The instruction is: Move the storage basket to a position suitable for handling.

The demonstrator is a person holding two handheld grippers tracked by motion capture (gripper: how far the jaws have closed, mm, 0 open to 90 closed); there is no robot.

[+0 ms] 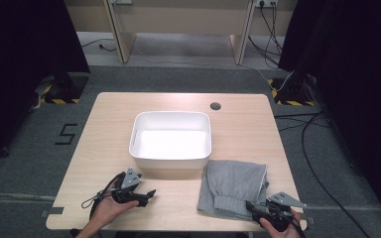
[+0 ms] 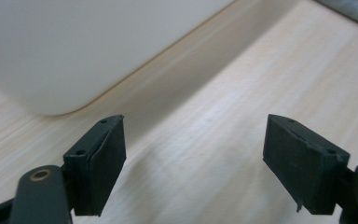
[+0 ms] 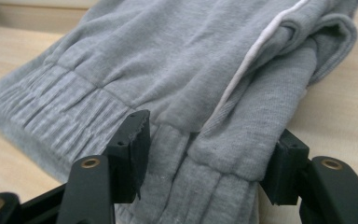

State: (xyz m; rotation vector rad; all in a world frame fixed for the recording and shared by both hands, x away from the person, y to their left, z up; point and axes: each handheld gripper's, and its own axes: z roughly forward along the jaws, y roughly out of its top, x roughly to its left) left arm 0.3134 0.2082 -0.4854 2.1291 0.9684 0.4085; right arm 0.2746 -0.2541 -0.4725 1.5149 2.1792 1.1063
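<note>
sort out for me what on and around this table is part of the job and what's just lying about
Part of the job:
- folded grey garment, its cuffed edge between the jaws of the right tongs
- white tub, likely where it goes
- left tongs, open over bare table

Just lying about:
- cables on the floor
- round hole in the tabletop

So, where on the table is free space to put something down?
The wide strip of table left of the white tub is bare, and so is the far band behind the tub. The near middle, between the left gripper and the grey garment, is free. The near right corner is crowded: garment and right gripper.
</note>
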